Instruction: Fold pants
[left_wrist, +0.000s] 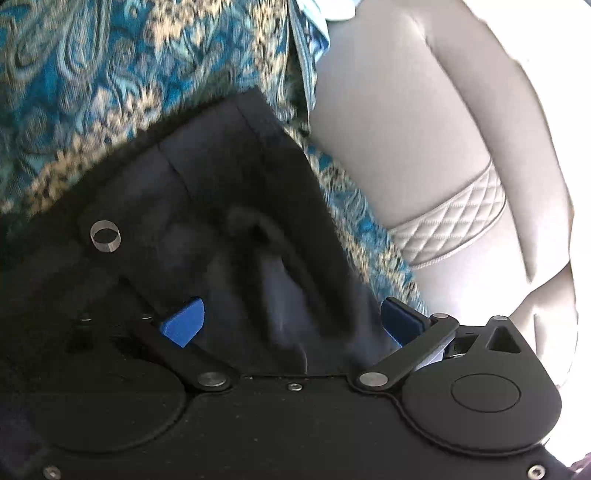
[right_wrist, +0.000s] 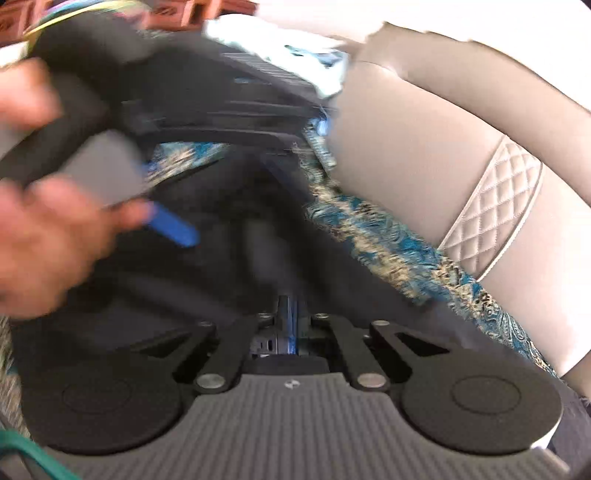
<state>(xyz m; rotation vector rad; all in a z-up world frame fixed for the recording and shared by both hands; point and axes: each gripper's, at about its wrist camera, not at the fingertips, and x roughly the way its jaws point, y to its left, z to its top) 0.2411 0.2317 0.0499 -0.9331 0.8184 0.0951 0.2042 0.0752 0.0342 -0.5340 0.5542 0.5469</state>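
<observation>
The left gripper (left_wrist: 291, 321) is seen spread wide over the dark pants (left_wrist: 236, 177), nothing clamped. The right gripper (right_wrist: 290, 325) is pressed closed, apparently on pants fabric. The pants are laid on a teal patterned cover (left_wrist: 92, 74) beside a beige sofa cushion (left_wrist: 424, 129).

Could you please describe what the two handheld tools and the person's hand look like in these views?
Both tools are black, with round disc housings, riveted linkage bars and blue fingertip pads. The left tool has a smooth black body; the right tool has a grey ribbed plate. A green cable passes its lower corner. The person's hand is bare, with no sleeve visible.
</observation>
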